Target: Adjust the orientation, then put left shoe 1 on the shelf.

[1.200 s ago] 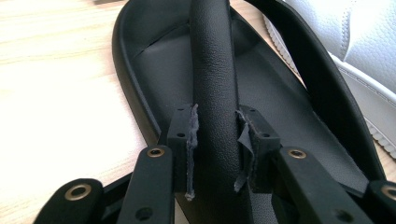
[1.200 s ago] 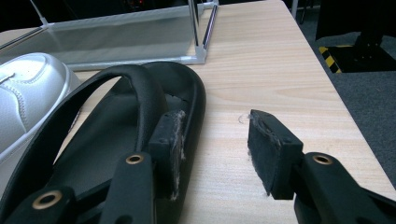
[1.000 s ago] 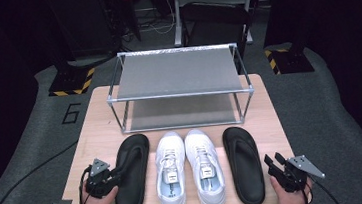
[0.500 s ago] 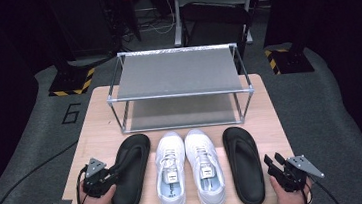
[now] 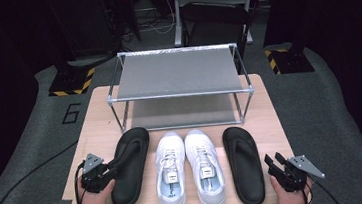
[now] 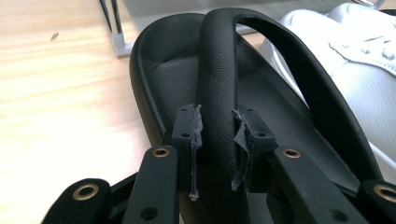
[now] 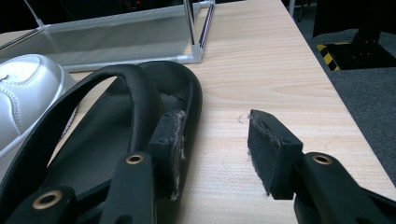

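Left gripper (image 6: 218, 140) clamped on the strap of the black rubber flip-flop sandal (image 6: 187, 79); right gripper (image 7: 215, 144) gapes wide beside its twin sandal (image 7: 116, 154), holding nothing.

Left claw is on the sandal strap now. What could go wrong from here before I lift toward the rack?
1. The left claw pinches only the strap of the left sandal; on lifting, the sole may swing and bump the white sneakers beside it.
2. The right claw is open beside the right sandal, one pad against its edge; closing there could push it toward the sneakers.
3. The shoe rack stands close ahead, so a dangling sandal could catch its front rail.
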`<move>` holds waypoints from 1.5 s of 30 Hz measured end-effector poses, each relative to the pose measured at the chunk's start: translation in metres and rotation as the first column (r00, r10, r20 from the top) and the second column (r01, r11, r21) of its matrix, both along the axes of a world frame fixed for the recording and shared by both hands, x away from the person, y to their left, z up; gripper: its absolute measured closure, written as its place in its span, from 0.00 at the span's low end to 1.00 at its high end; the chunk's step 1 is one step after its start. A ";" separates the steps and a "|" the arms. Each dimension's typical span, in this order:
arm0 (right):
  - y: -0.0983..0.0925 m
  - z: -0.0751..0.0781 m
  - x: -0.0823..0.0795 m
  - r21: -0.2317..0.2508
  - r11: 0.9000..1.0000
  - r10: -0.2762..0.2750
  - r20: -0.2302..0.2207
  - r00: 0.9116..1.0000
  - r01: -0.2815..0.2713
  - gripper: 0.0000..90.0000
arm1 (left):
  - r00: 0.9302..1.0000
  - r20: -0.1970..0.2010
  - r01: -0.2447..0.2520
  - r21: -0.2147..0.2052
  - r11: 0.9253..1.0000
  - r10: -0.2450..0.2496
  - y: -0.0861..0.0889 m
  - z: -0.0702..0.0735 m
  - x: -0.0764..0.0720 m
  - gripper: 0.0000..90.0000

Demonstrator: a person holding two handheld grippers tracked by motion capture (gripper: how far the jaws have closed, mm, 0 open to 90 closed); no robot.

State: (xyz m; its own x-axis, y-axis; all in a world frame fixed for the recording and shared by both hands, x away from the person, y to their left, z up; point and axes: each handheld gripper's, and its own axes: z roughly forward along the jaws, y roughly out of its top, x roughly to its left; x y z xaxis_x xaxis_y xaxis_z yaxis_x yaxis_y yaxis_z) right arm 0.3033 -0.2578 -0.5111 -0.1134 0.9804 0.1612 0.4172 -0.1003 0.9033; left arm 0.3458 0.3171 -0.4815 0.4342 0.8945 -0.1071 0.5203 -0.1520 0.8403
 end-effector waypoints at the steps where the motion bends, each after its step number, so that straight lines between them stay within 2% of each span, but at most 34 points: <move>1: 0.000 0.000 0.000 0.000 1.000 0.002 0.000 1.000 -0.002 0.61 | 1.000 -0.007 0.005 0.002 1.000 -0.005 0.000 0.002 0.001 0.80; 6: 0.000 0.000 0.000 0.004 1.000 -0.004 0.001 1.000 0.004 0.61 | 1.000 0.012 -0.002 -0.014 1.000 0.003 -0.003 0.005 0.009 0.80; 7: -0.001 0.000 0.001 0.004 1.000 -0.005 0.002 1.000 0.005 0.61 | 1.000 0.002 0.006 -0.013 1.000 -0.006 -0.003 0.007 0.011 0.80; 16: -0.001 0.000 0.001 0.008 1.000 -0.004 0.001 1.000 0.004 0.61 | 1.000 0.005 0.009 -0.025 1.000 -0.009 -0.006 0.014 0.028 0.80; 19: -0.002 0.001 0.000 0.010 1.000 -0.005 0.012 1.000 0.005 0.61 | 1.000 0.024 -0.001 -0.029 1.000 0.002 -0.009 0.014 0.034 0.80; 20: -0.002 0.002 0.000 0.011 1.000 -0.008 0.014 1.000 0.008 0.61 | 1.000 0.014 0.005 -0.026 1.000 -0.004 -0.009 0.015 0.036 0.80; 31: -0.004 -0.001 0.000 0.009 1.000 -0.006 0.004 1.000 0.006 0.61 | 1.000 0.017 -0.006 -0.014 1.000 0.006 -0.016 0.017 0.061 0.80; 33: -0.005 -0.001 0.000 0.021 1.000 -0.016 0.002 1.000 0.016 0.61 | 1.000 0.026 -0.008 -0.010 1.000 0.009 -0.018 0.018 0.066 0.80; 45: -0.008 -0.002 -0.002 0.017 1.000 -0.016 0.000 1.000 0.016 0.61 | 0.999 0.045 -0.018 -0.013 1.000 0.019 -0.034 0.017 0.089 0.80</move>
State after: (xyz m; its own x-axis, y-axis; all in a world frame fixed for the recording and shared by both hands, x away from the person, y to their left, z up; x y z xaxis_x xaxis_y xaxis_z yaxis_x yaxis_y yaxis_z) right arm 0.3009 -0.2654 -0.5134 -0.0974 0.9793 0.1774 0.4154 -0.1219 0.9014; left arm 0.4344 0.2828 -0.4649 0.4223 0.9010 -0.0995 0.4846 -0.1316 0.8648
